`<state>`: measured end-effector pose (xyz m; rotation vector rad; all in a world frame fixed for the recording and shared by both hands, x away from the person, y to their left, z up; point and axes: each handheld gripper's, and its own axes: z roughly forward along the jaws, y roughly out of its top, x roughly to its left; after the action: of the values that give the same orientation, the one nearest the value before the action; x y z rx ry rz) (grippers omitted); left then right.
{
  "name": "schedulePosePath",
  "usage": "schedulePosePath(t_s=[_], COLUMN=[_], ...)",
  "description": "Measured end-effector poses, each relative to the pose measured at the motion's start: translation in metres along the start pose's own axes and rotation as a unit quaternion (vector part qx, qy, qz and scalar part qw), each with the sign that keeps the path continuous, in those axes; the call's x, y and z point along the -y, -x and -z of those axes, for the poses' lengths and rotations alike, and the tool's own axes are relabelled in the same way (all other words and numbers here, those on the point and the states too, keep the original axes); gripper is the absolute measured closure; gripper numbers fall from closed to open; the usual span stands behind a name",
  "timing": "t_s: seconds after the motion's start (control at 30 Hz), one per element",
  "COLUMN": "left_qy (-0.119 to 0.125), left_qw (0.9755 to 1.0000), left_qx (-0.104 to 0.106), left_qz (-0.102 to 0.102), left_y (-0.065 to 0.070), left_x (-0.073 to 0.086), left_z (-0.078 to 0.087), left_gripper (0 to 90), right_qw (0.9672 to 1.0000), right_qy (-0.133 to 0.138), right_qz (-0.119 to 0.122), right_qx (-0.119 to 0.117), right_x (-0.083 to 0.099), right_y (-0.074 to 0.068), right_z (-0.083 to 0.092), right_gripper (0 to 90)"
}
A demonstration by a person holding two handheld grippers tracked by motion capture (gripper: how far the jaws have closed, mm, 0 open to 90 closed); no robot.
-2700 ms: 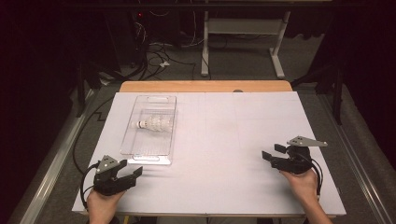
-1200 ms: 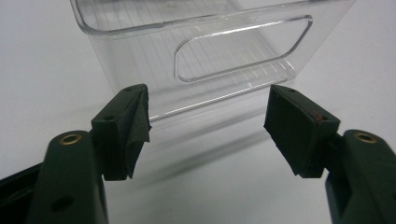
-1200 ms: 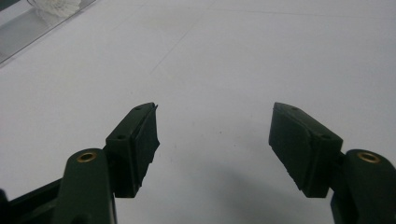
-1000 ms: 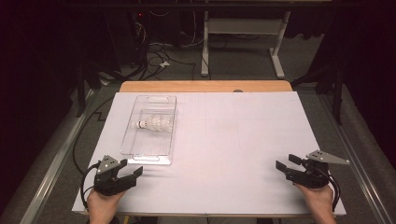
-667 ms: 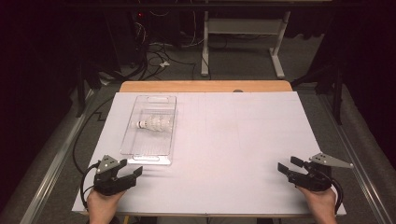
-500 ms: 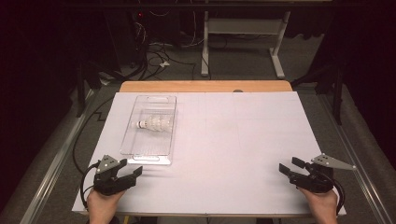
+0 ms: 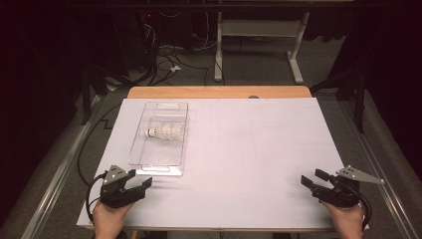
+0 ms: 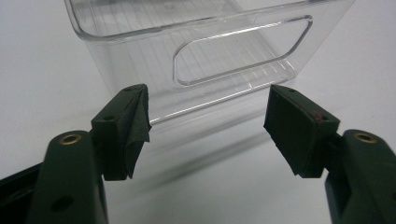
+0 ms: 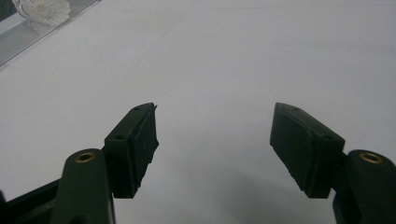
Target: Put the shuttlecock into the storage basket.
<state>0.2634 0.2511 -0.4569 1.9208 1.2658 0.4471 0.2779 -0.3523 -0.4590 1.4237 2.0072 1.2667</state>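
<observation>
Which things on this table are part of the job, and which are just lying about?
Part of the job:
clear plastic bin
shuttlecock, lying inside the bin
left hand-held gripper, open, facing the bin's handle end
right hand-held gripper, open

Lying about:
white table cover
cables on the floor

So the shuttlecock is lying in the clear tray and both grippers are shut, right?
Not quite. The shuttlecock does lie in the clear tray, but the left gripper and right gripper are both open, jaws apart, as each gripper view shows.
</observation>
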Motion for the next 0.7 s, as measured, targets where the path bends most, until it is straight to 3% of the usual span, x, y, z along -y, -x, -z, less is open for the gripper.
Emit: schedulePosePath(t_s=[0.7], left_qy=[-0.002], left_qw=[1.0], left_qx=[0.003], left_qz=[0.002], left_y=[0.0012], left_x=[-0.0006], left_z=[-0.0011], left_gripper=[31.9], right_qw=[1.0], right_qy=[-0.005], right_qz=[0.0], right_qx=[0.001], right_x=[0.0005], right_y=[0.0006], right_z=[-0.0038], right_gripper=[31.9])
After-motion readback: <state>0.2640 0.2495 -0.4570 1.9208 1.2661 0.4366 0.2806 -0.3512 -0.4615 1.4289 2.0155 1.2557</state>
